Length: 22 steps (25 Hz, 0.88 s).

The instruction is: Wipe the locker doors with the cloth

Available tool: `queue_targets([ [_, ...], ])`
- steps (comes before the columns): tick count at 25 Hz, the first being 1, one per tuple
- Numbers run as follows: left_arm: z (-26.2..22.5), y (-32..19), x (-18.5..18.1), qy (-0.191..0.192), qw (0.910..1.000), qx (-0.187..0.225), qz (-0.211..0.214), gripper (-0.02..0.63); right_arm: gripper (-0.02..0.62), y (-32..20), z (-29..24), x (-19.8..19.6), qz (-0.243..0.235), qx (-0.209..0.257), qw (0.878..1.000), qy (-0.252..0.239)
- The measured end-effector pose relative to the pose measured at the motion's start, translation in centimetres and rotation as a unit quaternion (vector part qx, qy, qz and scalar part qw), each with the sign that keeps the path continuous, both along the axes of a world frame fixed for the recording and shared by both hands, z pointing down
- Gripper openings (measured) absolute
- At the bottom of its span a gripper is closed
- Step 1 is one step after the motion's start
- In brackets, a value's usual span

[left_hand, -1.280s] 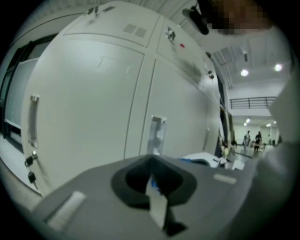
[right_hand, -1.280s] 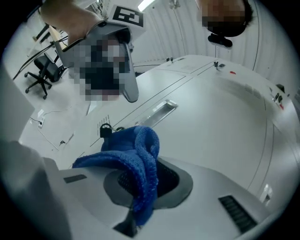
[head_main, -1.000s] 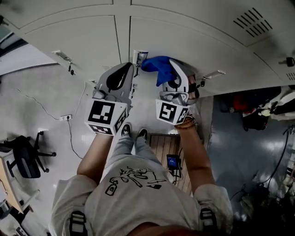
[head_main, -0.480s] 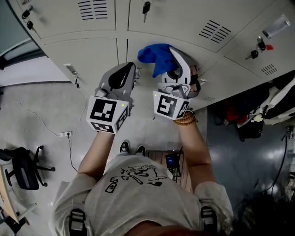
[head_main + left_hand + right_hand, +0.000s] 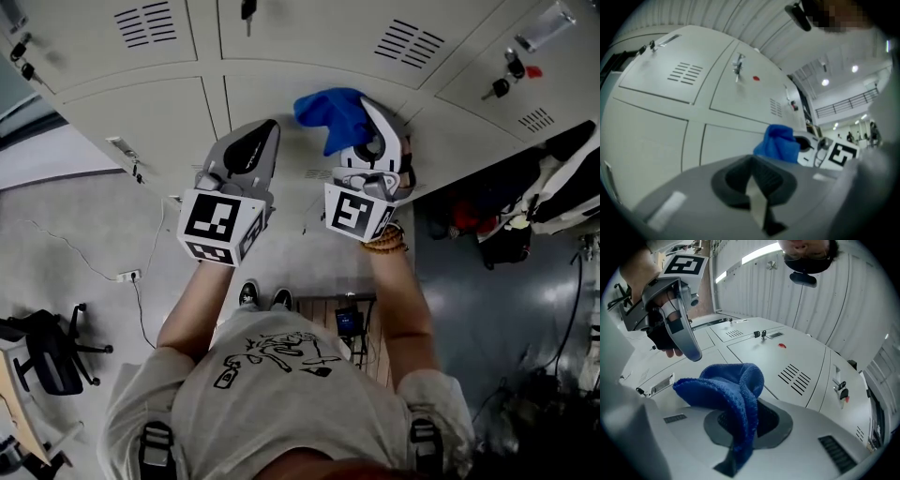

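Clamped in the right gripper (image 5: 373,120), the soft blue terry cloth (image 5: 733,392) bunches limply near the pale grey metal locker doors (image 5: 281,94), probably light and best held deep in its fold, while the left gripper (image 5: 259,141), to its left, is closed on nothing.

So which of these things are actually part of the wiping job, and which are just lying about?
In the job: blue cloth, right hand-held gripper clamping it, locker doors.
Just lying about: office chair, dark bags, idle left hand-held gripper.
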<state>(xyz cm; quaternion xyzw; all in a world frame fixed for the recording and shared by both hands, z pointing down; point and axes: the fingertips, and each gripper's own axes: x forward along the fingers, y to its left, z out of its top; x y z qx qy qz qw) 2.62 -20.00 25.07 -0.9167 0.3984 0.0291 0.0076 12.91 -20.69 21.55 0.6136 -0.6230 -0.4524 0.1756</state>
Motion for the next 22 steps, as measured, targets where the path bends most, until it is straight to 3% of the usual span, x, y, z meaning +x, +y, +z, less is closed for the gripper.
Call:
queue_targets([
  [9, 5.9, -0.9, 0.7, -0.022, 0.9982, -0.056, -0.001, 0.002, 0.028, 0.0, 7.1, 0.0, -0.015, -0.011, 1.000, -0.006],
  [22, 16.8, -1.4, 2.5, -0.034, 0.9907, -0.132, 0.004, 0.002, 0.028, -1.0, 22.8, -0.3, -0.047, -0.109, 0.993, -0.024],
])
